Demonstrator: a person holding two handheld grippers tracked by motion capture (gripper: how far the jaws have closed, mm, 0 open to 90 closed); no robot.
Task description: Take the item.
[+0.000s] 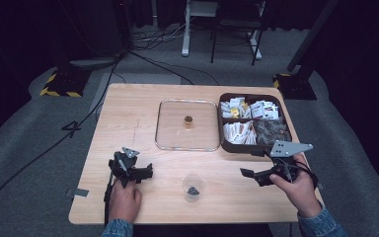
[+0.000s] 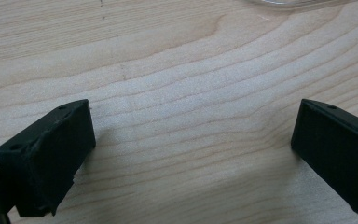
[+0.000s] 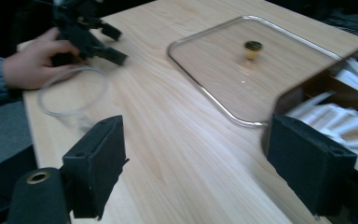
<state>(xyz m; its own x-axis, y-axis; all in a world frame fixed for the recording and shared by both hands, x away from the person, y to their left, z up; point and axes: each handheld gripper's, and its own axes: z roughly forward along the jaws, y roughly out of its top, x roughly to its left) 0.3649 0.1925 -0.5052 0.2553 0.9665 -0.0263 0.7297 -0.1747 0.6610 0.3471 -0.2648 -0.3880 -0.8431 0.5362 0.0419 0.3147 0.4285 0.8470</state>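
My left tool rests on the bench, jaws wide, empty. My right tool hovers near the box, jaws wide; the cup stands between them.

Bright lit table, dark surroundings, right gripper view perhaps motion-blurred

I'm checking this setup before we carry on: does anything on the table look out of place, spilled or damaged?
Nothing stands out. The glass lid lies flat beside the open brown box, whose packets stay inside their compartments. The clear cup stands upright with something small and dark in it. Both the left gripper and right gripper are open.
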